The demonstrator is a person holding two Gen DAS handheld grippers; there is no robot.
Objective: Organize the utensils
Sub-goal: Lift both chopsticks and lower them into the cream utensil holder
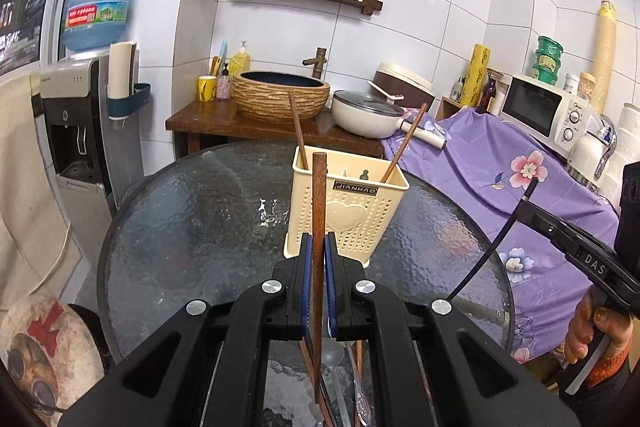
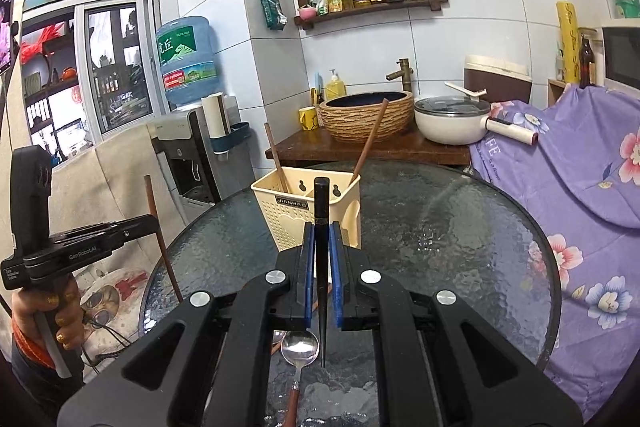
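Utensils lie on the glass surface (image 1: 180, 227) beneath the left claw (image 1: 319, 247), which clamps a brown chopstick (image 1: 319, 211) before the cream holder (image 1: 348, 211). Right view: the right claw (image 2: 321, 243) grips a black chopstick (image 2: 321, 223) above a spoon (image 2: 300, 347).

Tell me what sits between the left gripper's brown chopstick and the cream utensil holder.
Nothing: in the left wrist view, only bare glass table separates the left gripper, shut on the brown chopstick, from the holder.
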